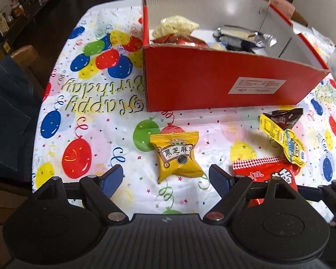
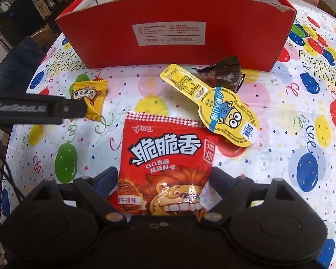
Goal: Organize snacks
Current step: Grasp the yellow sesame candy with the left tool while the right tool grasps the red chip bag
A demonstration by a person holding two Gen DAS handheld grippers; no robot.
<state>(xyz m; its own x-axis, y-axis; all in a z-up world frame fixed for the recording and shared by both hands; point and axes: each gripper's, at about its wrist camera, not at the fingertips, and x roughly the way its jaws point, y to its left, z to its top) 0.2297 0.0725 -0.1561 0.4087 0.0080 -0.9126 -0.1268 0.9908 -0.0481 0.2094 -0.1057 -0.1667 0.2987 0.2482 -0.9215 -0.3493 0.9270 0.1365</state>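
A red cardboard box (image 1: 201, 78) stands on the table and holds several snack packs; it also shows in the right wrist view (image 2: 105, 35). A small yellow sesame snack pack (image 1: 177, 154) lies in front of my open left gripper (image 1: 165, 179). A red snack bag (image 2: 165, 168) lies between the wide-apart fingers of my right gripper (image 2: 163, 179), on the table. A yellow cartoon pouch (image 2: 212, 103) and a dark brown wrapper (image 2: 224, 74) lie just beyond it. The left gripper's finger (image 2: 74, 109) reaches in beside the yellow pack (image 2: 89, 98).
The table wears a birthday balloon cloth (image 1: 96, 116). A chair with dark denim cloth (image 1: 9, 116) stands at the left edge. Shelves with clutter (image 1: 22, 2) line the far wall.
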